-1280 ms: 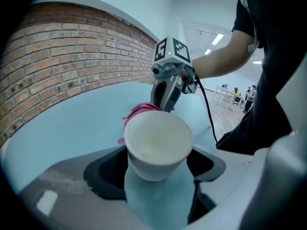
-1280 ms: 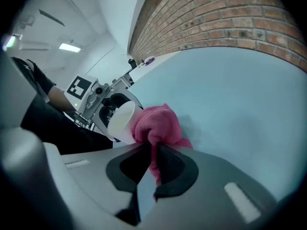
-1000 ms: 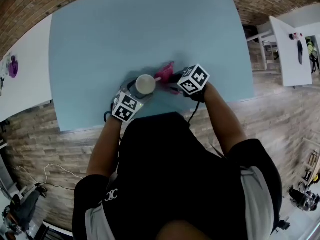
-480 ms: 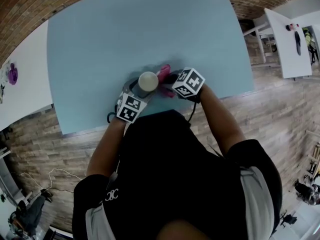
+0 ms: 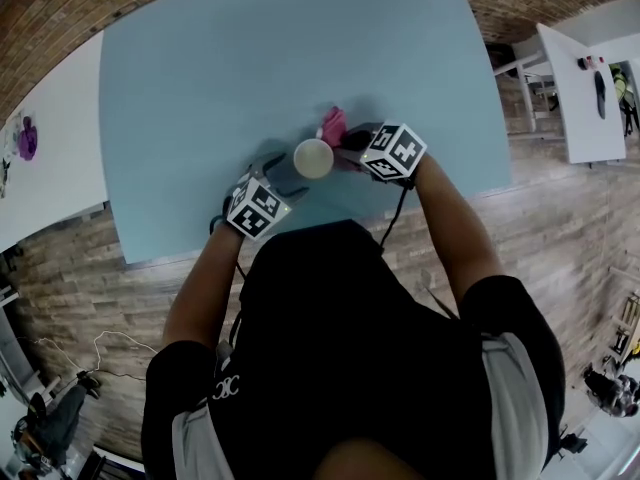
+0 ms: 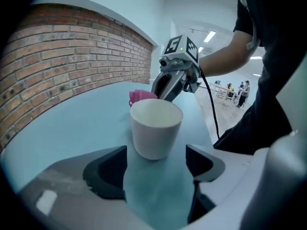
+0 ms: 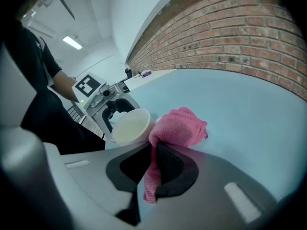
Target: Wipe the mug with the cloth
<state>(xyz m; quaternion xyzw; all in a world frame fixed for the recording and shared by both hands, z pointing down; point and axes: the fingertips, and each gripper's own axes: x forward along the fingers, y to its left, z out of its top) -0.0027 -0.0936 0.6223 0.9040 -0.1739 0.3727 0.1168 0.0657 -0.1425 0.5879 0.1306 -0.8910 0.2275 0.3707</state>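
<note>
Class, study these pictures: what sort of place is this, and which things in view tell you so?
Probably a large indoor workshop or lab hall, not a home: a long brick wall, ceiling strip lights, and a plain blue table with white tables nearby.

Mug (image 5: 313,158) (image 6: 156,128) (image 7: 130,126): plain white, smooth-walled, no handle showing in any view. It is standing upright on the light blue table (image 5: 250,58), near the edge by the person, mouth facing up, interior showing pale and bare. It is sitting just beyond the parted jaws of the left gripper (image 6: 156,164), in line with the gap and touching neither jaw.

Cloth (image 5: 333,123) (image 6: 140,96) (image 7: 177,127): pink, soft-textured, bunched. It is being pinched between the closed jaws of the right gripper (image 7: 154,150), one strip hanging down between them. The bunched bulk is protruding past the jaw tips and lying against the mug's side.
</note>
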